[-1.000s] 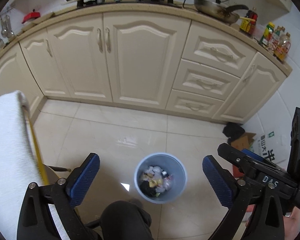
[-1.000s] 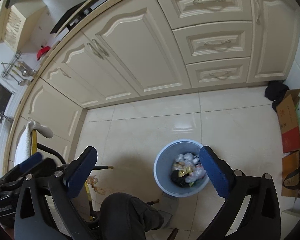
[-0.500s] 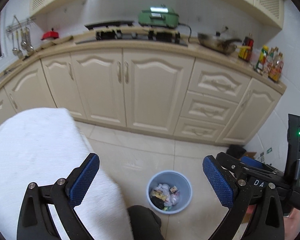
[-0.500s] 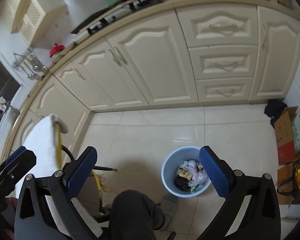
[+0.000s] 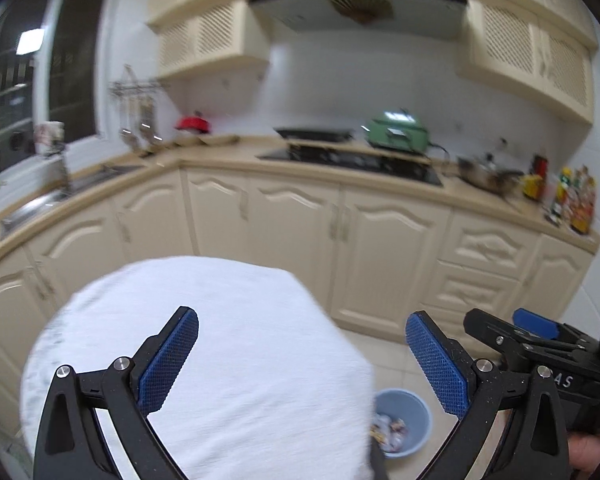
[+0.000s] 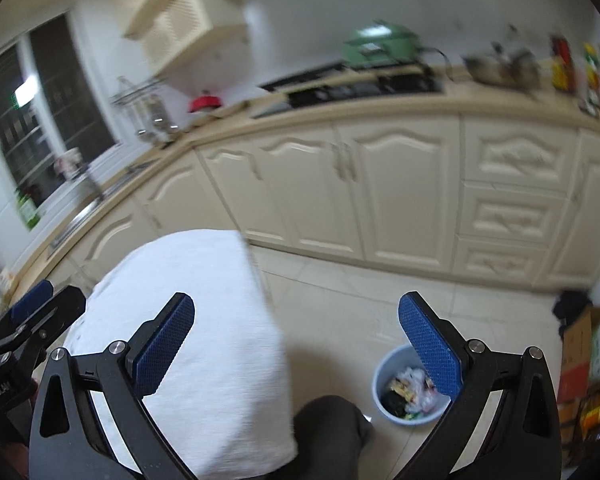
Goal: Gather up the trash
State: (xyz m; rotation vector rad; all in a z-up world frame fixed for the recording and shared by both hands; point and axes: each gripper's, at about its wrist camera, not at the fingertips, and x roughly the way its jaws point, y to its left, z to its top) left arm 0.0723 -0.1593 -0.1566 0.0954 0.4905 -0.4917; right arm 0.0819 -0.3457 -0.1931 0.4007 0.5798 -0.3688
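Trash is sitting in the blue bin [image 6: 396, 390] on the floor, now low in both views because we are tilting both grippers up from it toward the counter [image 5: 480, 196]. Left gripper [image 5: 302, 360] and right gripper [image 6: 296, 350] are showing jaws spread wide, gripping nothing, so we are probably finishing or seeking more.

Bin [image 6: 410, 386] sits on the floor [image 6: 340, 304], in front of the cabinet run [image 6: 380, 188], trash [image 6: 410, 392] inside it. Cloth-covered surface [image 6: 204, 340] is left of the bin, nearer the cameras. A knee [image 6: 332, 424] sits just beside the bin, between it and the cloth surface. Tabletop [image 5: 228, 164] tops the cabinets: sink [image 5: 60, 196] at far left, hob [image 5: 348, 156] mid, pan [image 5: 488, 176] right of the hob, bottles [image 5: 572, 200] at far right. Cardboard boxes [image 6: 584, 344] on the floor right of the bin. Left gripper [image 5: 302, 360] is over the cloth surface's right edge, right gripper [image 6: 296, 344] to its right; each shows in the other's view.
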